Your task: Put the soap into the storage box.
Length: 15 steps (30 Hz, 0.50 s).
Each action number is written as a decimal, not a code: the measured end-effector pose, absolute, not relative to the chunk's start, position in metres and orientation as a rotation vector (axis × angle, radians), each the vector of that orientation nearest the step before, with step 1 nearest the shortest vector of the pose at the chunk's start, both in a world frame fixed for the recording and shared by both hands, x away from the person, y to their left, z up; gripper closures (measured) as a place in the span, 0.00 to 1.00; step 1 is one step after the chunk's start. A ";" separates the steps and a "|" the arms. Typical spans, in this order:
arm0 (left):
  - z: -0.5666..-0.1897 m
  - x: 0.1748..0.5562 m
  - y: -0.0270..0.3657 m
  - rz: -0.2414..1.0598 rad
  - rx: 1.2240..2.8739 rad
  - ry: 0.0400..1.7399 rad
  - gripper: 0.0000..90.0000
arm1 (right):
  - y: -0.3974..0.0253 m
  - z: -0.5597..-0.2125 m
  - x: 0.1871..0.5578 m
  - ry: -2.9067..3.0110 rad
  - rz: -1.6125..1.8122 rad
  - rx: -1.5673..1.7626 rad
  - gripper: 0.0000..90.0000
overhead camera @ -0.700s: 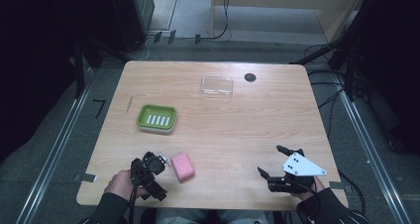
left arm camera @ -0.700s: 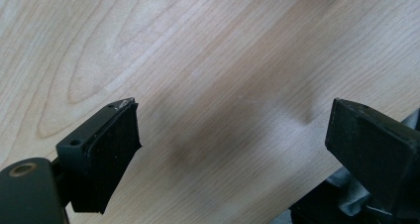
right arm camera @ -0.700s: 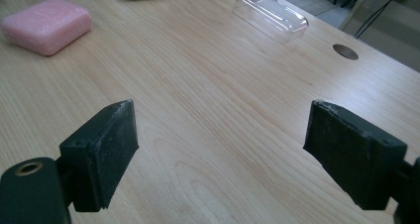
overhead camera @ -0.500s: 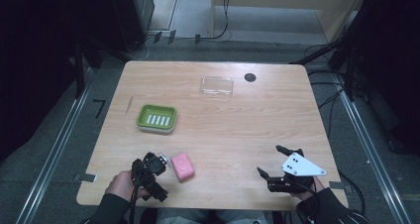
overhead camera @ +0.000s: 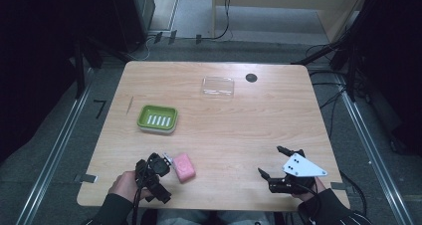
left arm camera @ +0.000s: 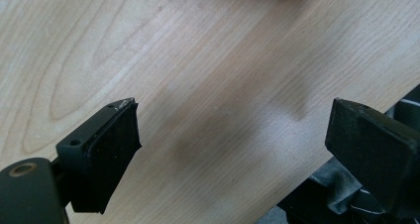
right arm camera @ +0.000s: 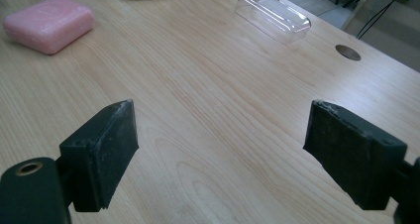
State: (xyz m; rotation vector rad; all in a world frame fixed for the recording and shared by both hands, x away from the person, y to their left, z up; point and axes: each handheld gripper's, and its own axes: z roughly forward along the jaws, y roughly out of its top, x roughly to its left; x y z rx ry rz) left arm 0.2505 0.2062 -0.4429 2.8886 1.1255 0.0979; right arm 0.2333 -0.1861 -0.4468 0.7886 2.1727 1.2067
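Almost nothing differs from the earlier high-view frames: both grippers sit at the near edge where they were, and the pink soap, green dish and clear lid have not shifted.

Left gripper [overhead camera: 166, 161] is held low at the near-left of the surface [overhead camera: 239, 120], pointed toward the pink soap bar [overhead camera: 183, 167], which lies just beside its tip; contact cannot be told from the high view. In the left gripper view its jaws are spread wide with bare wood between them, holding nothing; a sliver of pink shows at the top edge.

Right gripper [overhead camera: 272, 161] is at the near-right, well apart from the soap, with the grey three-cornered plate on top. In the right gripper view its jaws are also spread wide, empty, over bare wood.

Soap lies flat near the front edge, left of centre. Green soap dish [overhead camera: 158, 119] sits farther back on the left, apart from the soap. Clear plastic lid [overhead camera: 218, 86] lies near the far edge, with a dark round hole [overhead camera: 251, 77] in the surface just beside it.
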 end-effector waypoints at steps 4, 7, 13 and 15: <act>-0.443 0.251 0.204 0.092 2.883 1.121 0.08 | -0.185 -0.447 0.235 2.177 1.207 0.783 0.15; -0.442 0.252 0.203 0.091 2.883 1.110 0.08 | -0.185 -0.447 0.235 2.179 1.210 0.778 0.15; -0.440 0.255 0.200 0.080 2.888 1.088 0.08 | -0.184 -0.447 0.236 2.179 1.213 0.769 0.15; -0.440 0.255 0.199 0.087 2.889 1.084 0.08 | -0.184 -0.447 0.236 2.180 1.212 0.770 0.15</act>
